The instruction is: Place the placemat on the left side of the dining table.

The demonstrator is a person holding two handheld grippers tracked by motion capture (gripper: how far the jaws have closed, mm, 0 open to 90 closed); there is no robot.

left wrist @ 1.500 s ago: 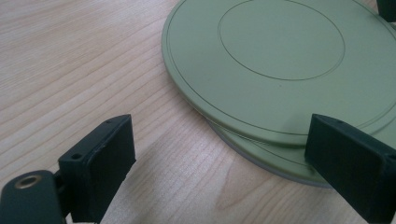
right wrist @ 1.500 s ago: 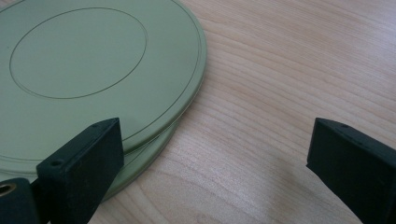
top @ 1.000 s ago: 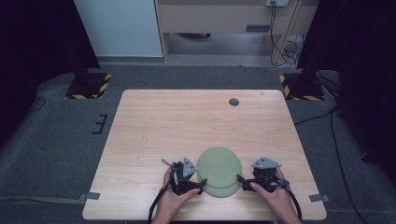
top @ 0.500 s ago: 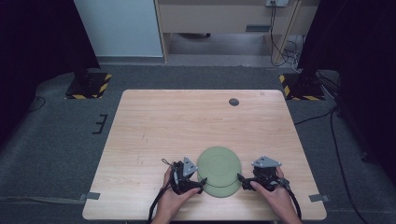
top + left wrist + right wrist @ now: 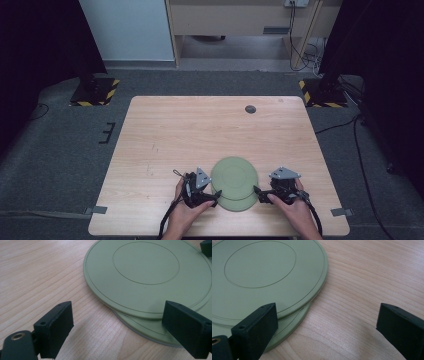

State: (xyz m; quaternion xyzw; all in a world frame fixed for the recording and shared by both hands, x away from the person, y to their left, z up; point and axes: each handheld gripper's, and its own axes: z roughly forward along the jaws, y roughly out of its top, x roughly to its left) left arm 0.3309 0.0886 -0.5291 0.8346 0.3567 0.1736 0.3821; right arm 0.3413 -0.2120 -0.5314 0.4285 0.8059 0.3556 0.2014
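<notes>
1. Flanking two stacked green plates (image 5: 234,181) near the table's (image 5: 200,130) near edge, I hold both grippers.
2. Left gripper (image 5: 212,195) gapes wide, gripping nothing.
3. Right gripper (image 5: 259,192) likewise spread, empty.

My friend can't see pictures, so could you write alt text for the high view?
Two green plates, stacked slightly askew, lie near the front edge of a wooden table. A person's hands hold the left tongs and right tongs, open, at either side of the plates.
</notes>
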